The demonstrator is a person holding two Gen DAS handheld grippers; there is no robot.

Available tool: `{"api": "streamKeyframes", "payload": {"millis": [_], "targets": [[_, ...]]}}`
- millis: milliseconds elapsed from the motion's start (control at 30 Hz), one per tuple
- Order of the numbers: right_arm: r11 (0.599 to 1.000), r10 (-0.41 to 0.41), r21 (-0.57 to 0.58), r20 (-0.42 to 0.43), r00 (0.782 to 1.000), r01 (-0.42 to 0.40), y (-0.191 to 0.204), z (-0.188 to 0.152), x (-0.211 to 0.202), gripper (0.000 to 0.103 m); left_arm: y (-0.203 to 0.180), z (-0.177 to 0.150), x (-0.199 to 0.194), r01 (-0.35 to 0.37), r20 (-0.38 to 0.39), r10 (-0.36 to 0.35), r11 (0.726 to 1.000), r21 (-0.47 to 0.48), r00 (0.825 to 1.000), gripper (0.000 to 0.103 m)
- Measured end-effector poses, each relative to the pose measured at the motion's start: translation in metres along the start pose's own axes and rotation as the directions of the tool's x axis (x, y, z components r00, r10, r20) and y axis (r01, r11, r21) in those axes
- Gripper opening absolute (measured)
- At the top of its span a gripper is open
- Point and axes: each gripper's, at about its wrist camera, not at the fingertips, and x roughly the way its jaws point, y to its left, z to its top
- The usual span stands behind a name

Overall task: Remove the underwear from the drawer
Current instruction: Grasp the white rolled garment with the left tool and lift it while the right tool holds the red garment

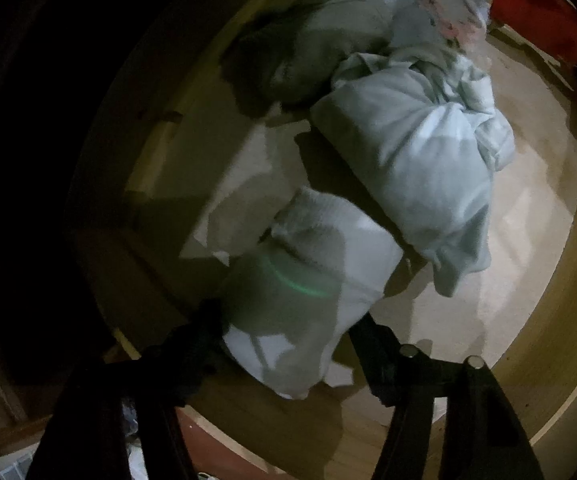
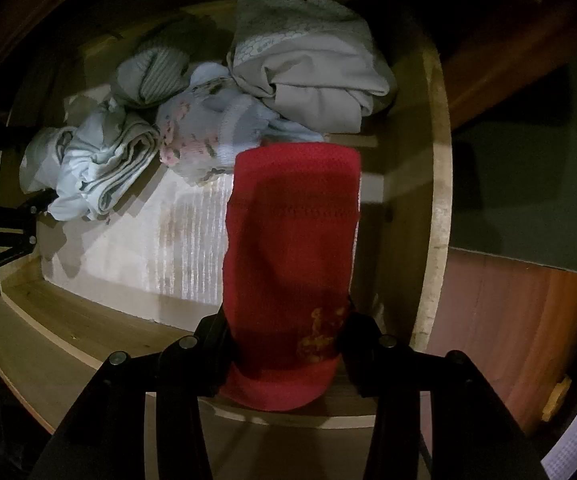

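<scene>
The left tool [image 1: 288,332] straddles a folded white cotton bundle [image 1: 308,292] at the wooden drawer [image 1: 248,432]'s near edge; whether its pads press, I cannot tell. A shallow bite could drop it. The right tool [image 2: 284,340] pinches a rolled red knitted garment [image 2: 292,248], which may snag the drawer's front lip.

A folded white piece of underwear [image 1: 308,292] lies at the near left of the open wooden drawer [image 2: 434,200], a pale blue rolled one [image 1: 420,172] just beyond it; a red knit piece [image 2: 292,264] stands upright near the drawer's right wall
</scene>
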Motion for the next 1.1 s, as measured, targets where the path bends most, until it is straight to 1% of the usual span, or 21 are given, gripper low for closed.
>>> {"api": "streamKeyframes", "payload": {"millis": [67,100,233,333,400,533,600,833,867,967,1033,1100], "targets": [[1.000,0.000,0.000,0.000,1.000,0.000,0.001,0.000,0.000,0.043,0.002,-0.005,-0.002,0.017,0.002,-0.017,1.000,-0.025,1.000,0.062],[1.000,0.000,-0.003,0.000,1.000,0.000,0.002,0.000,0.001,0.043,-0.008,-0.015,-0.004,0.024,0.004,-0.024,0.999,-0.036,1.000,0.061],[1.000,0.002,-0.004,0.001,1.000,-0.002,0.002,0.000,0.001,0.043,-0.011,-0.021,-0.007,0.043,0.006,-0.043,0.997,-0.069,0.999,0.057],[1.000,0.002,-0.007,0.002,1.000,-0.002,0.002,0.000,0.001,0.043,-0.013,-0.026,-0.009,0.075,-0.003,-0.075,0.992,-0.100,0.997,0.055],[1.000,0.001,-0.010,0.001,1.000,-0.001,0.003,0.000,0.000,0.043,-0.013,-0.030,-0.010,0.103,-0.015,-0.106,0.986,-0.129,0.994,0.054],[1.000,0.002,-0.012,0.002,1.000,-0.002,0.005,-0.001,0.000,0.043,-0.019,-0.036,-0.011,0.122,-0.044,-0.130,0.981,-0.149,0.991,0.053],[1.000,0.003,-0.014,0.003,1.000,-0.003,0.006,-0.002,0.000,0.043,-0.023,-0.039,-0.011,0.142,-0.065,-0.154,0.975,-0.169,0.986,0.053],[1.000,0.007,-0.016,0.006,1.000,-0.007,0.006,-0.004,-0.002,0.043,-0.037,-0.047,-0.014,0.144,-0.116,-0.175,0.960,-0.239,0.978,0.053],[1.000,0.007,-0.017,0.006,1.000,-0.007,0.006,-0.004,-0.002,0.043,-0.038,-0.048,-0.015,0.154,-0.122,-0.191,0.953,-0.262,0.974,0.053],[1.000,0.006,-0.020,0.009,1.000,-0.006,0.006,-0.005,-0.003,0.043,-0.039,-0.049,-0.023,0.157,-0.124,-0.204,0.938,-0.309,0.971,0.053],[1.000,0.005,-0.019,0.011,1.000,-0.005,0.007,-0.006,-0.003,0.043,-0.036,-0.052,-0.028,0.170,-0.123,-0.227,0.917,-0.361,0.966,0.053],[1.000,0.010,-0.015,0.014,1.000,-0.010,0.007,-0.006,-0.004,0.043,-0.034,-0.056,-0.034,0.180,-0.113,-0.249,0.888,-0.422,0.962,0.053]]}}
